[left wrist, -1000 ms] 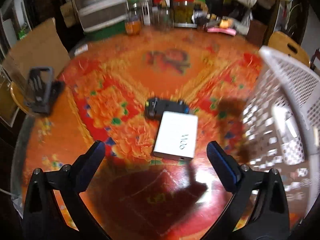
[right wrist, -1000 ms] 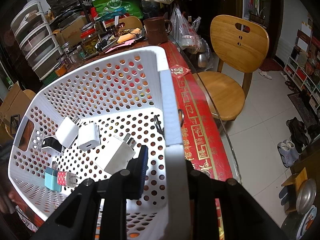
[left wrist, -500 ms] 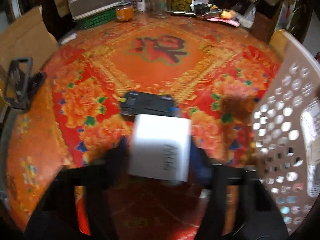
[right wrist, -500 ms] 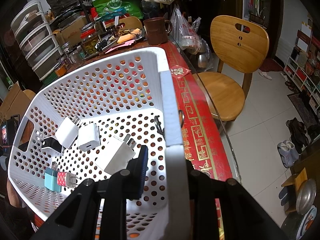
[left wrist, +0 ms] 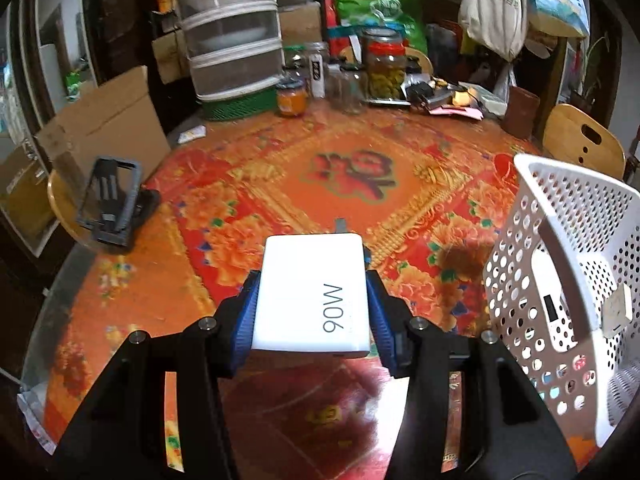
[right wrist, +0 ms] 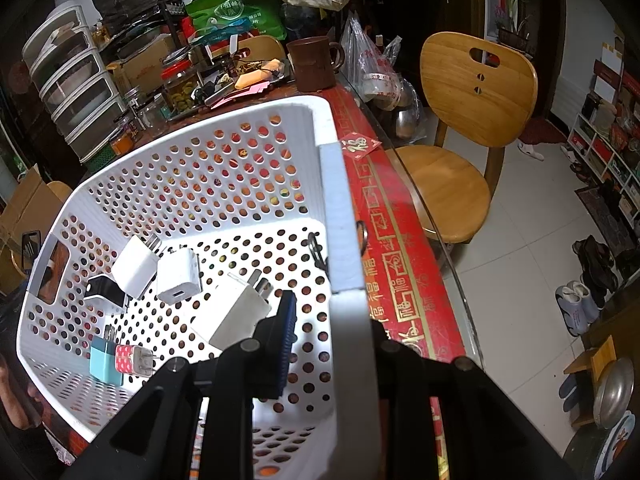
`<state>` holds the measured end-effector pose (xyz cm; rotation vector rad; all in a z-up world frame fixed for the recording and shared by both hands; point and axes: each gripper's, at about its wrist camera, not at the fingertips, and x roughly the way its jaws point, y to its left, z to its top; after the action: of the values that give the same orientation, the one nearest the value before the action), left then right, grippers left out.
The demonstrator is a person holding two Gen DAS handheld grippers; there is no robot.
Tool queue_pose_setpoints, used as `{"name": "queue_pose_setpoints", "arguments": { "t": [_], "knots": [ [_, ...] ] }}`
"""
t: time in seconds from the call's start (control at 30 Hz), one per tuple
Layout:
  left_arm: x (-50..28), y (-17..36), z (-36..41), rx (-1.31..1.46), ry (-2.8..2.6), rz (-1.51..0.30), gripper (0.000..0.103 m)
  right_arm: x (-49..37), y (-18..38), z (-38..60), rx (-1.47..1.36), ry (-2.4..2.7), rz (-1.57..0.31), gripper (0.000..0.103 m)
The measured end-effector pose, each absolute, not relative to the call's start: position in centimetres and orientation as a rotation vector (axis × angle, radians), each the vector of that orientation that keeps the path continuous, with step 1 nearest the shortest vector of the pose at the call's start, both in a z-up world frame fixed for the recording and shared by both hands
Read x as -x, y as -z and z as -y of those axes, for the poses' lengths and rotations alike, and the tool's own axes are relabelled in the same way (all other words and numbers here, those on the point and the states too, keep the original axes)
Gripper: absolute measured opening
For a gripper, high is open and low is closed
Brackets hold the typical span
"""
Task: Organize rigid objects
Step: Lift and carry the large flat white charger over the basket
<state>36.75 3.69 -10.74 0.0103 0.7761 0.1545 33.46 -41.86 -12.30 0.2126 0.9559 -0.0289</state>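
**White charger clamped above the table; basket rim pinched on the far side**

In the left wrist view, the left gripper (left wrist: pixel 312 300) is seen with its blue pads pressed against both sides of a white charger (left wrist: pixel 314 296) marked "90W". The jaws have just been closing, and the charger sits between them, lifted clear of the red flowered tablecloth (left wrist: pixel 240 200). Only this view shows a black phone stand (left wrist: pixel 110 204) standing well apart at the left edge of the table, and a stack of drawers (left wrist: pixel 230 32) with jars (left wrist: pixel 382 66) behind the table. The white basket (left wrist: pixel 560 216) is seen here from outside, at the right, and only pale shapes show through its holes.

The right wrist view looks down into the basket (right wrist: pixel 200 184). The right gripper (right wrist: pixel 332 320) is clenched on the basket's rim, one blue pad inside the wall and the other finger hidden outside it. Inside, on the perforated floor, several plug adapters are laid: two white cubes (right wrist: pixel 176 270) touching each other, a larger white plug (right wrist: pixel 236 316) near the gripper, a black piece (right wrist: pixel 102 288) beside the cubes, and a teal one (right wrist: pixel 105 360) touching a pink dotted one (right wrist: pixel 130 358) near the front wall. A wooden chair (right wrist: pixel 468 120) and a tiled floor (right wrist: pixel 520 280) are shown only in this view.
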Motion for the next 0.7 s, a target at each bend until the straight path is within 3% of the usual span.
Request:
{"name": "queue_pose_setpoints", "arguments": {
  "t": [0.7],
  "knots": [
    [-32.0,1.5,-1.5,-0.049,-0.192,-0.64,0.048,-33.3,12.6,41.7,-0.211,0.03,-0.958,0.023]
  ]
}}
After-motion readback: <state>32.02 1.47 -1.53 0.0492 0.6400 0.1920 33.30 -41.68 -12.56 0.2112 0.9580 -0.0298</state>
